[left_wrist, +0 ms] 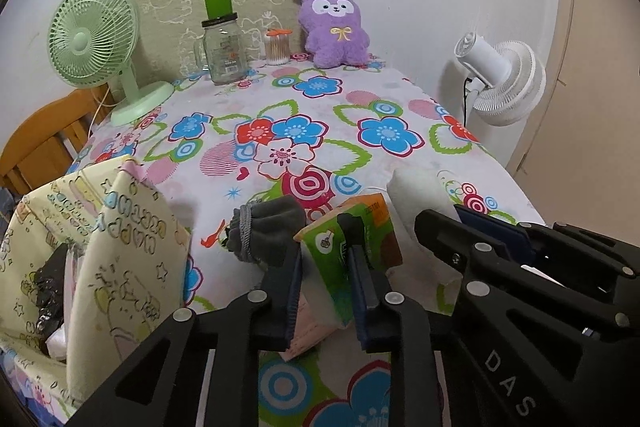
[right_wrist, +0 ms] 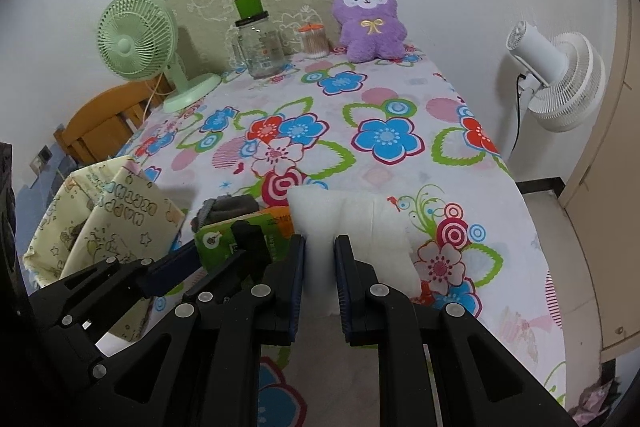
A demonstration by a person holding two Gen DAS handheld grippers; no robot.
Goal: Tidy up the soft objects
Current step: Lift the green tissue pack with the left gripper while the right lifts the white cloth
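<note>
My left gripper (left_wrist: 325,259) is shut on a green and orange tissue pack (left_wrist: 352,227), held over the near part of the floral tablecloth (left_wrist: 304,123). My right gripper (right_wrist: 320,267) is shut on a white foam pad (right_wrist: 360,227), pinching its near edge. A grey sock (left_wrist: 262,231) lies on the cloth just left of the tissue pack. A yellow patterned fabric bag (left_wrist: 120,247) stands open at the near left, dark items inside. A purple plush toy (left_wrist: 334,27) sits at the far edge against the wall.
A green desk fan (left_wrist: 96,43), a glass jar with a green lid (left_wrist: 224,47) and a cotton swab tub (left_wrist: 278,47) stand along the back. A white fan (left_wrist: 504,79) stands right of the table. A wooden chair (left_wrist: 44,143) is at left.
</note>
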